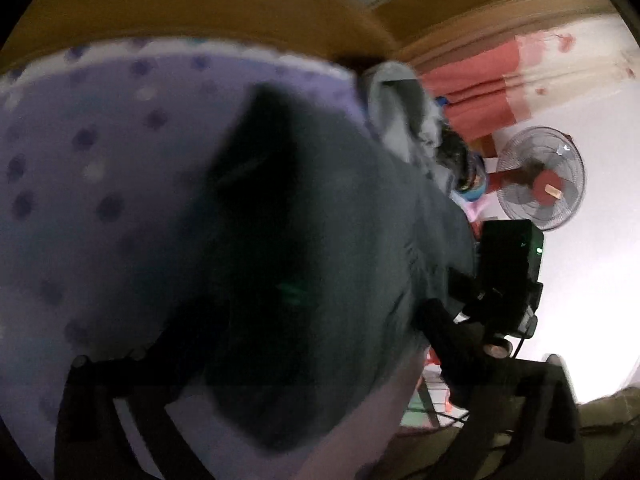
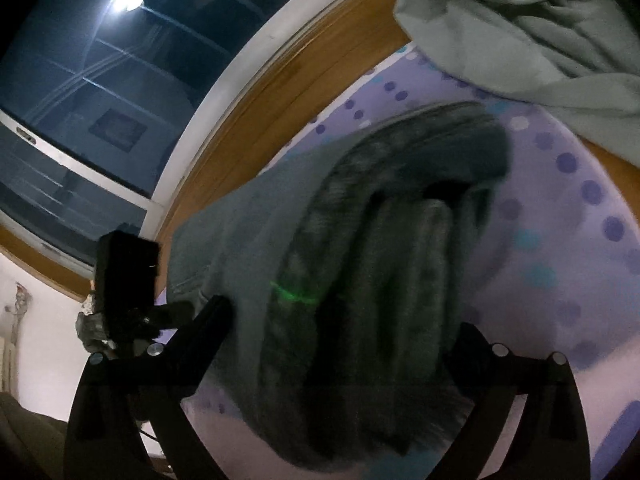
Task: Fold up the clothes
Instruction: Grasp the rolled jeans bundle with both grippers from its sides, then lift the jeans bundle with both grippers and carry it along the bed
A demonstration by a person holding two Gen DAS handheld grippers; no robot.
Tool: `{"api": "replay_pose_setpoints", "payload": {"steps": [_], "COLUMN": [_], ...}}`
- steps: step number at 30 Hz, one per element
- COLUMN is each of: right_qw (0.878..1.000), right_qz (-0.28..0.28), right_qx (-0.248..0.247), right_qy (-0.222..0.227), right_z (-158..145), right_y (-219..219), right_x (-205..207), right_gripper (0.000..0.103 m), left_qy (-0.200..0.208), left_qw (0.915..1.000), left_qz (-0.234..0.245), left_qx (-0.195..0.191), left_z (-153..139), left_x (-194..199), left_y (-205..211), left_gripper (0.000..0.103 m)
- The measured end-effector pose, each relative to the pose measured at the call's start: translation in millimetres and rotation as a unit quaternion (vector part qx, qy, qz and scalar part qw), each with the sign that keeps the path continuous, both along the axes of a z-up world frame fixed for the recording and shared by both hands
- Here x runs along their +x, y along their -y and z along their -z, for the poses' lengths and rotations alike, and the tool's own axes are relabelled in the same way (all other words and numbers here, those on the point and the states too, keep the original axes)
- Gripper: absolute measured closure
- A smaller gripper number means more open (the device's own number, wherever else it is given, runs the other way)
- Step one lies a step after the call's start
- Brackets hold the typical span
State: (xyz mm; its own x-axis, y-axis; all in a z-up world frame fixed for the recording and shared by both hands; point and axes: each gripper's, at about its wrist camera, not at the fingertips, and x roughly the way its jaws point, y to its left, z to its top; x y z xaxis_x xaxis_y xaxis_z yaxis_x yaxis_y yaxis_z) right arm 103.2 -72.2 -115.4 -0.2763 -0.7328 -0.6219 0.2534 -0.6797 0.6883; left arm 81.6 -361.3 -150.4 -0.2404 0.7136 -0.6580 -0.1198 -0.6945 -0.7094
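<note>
My left claw (image 1: pixel 304 360) is the first thing on the left side: its dark prongs reach into the dark grey garment (image 1: pixel 340 220), and the cloth is so near the lens and so blurred that I cannot tell whether the prongs are pinching it or merely lie against it. I judge I hold it low and close because I want an edge of that garment, which lies on the purple dotted bedsheet (image 1: pixel 80 140) as a bunched, shadowed mound. Past the garment, to its right in my left view, a pale grey cloth (image 1: pixel 396 112) is heaped at the sheet's far corner, and further right a standing fan (image 1: pixel 540 178) is set against the white wall.

My right claw (image 2: pixel 340 360) has its prongs spread wide, one on either side of the same garment (image 2: pixel 360 260), not closed on it. Here the garment looks rolled or gathered into thick ridged folds, dark in the middle and lighter grey toward its left edge, with a green streak of light across it. My guess is that I straddle it to gather or flatten the bundle for the next fold. Beyond the garment, the pale cloth (image 2: pixel 520 24) lies crumpled and untouched
</note>
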Motion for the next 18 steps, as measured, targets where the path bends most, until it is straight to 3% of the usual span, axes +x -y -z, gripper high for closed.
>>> {"api": "replay_pose_setpoints", "payload": {"steps": [3,7,13,18], "right_qw": [1.000,1.000,0.998,0.998], "right_qz": [-0.010,0.004,0.008,-0.022], "right_qx": [-0.008,-0.027,-0.057,-0.058], "right_qy": [-0.007,-0.006,0.001,-0.001], "right_z": [2.1,1.4,-9.0,-19.2], "right_y": [8.5,3.6,1.3,11.4], "right_x": [-3.8,0.4,11.8,23.6], "right_gripper": [0.007,0.021,0.023,0.023], "left_qy": [-0.020,-0.040,-0.061,-0.058], "left_qw": [0.9992,0.9977,0.9949,0.9925], "left_qz": [0.019,0.009,-0.012,-0.053], "left_qx": [-0.031,-0.054,-0.080,-0.093], "left_z": [-4.7,-21.0,-51.5,-61.4], "left_x": [-0.5,10.3,29.2,60.6], "left_y": [-11.1,-13.4,-13.4,-7.7], "left_gripper": [0.001,0.013,0.013,0.013]}}
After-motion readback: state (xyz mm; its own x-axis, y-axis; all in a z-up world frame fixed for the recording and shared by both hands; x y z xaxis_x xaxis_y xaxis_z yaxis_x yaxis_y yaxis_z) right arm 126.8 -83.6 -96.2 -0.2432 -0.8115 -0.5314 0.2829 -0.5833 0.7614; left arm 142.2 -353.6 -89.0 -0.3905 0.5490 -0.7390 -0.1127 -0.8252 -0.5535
